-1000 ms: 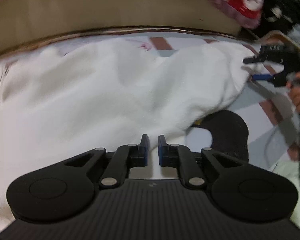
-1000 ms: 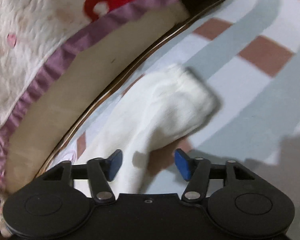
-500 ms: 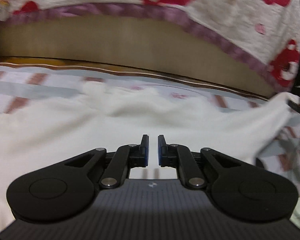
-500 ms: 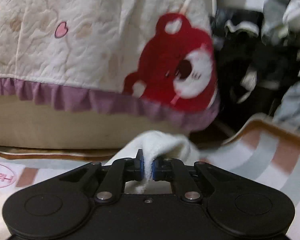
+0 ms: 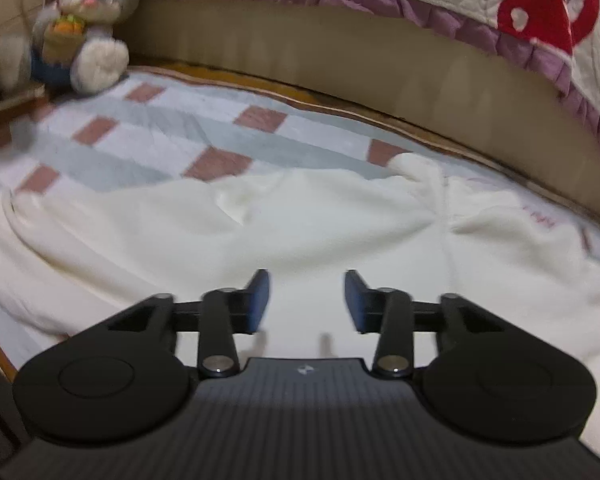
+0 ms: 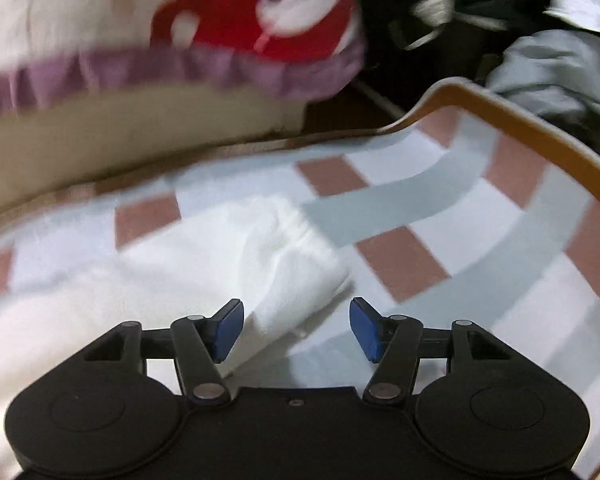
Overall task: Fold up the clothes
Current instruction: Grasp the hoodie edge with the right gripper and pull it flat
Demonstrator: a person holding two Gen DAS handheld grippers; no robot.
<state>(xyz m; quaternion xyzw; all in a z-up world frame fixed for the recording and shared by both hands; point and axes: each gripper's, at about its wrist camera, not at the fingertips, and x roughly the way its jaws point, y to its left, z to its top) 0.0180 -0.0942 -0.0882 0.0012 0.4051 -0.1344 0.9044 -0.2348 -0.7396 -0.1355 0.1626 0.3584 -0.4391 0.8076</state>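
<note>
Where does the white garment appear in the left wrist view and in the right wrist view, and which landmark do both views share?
Left wrist view: the white garment spreads across the middle, reaching past the left gripper, whose jaws are opening.
Right wrist view: its cuff end lies at lower left, running in between the opening jaws of the right gripper.
Shared landmark: the checked blanket.

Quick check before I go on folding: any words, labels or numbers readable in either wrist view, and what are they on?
Nothing can be read for certain.
Pink marks on the white garment, right side of the left wrist view: too blurred to read.
Small emblem on the left tongs body, at its front edge: a mark, no letters I can make out.
Quilt with red bear print: pictures only, no text.
Checked blanket: no text.
</note>
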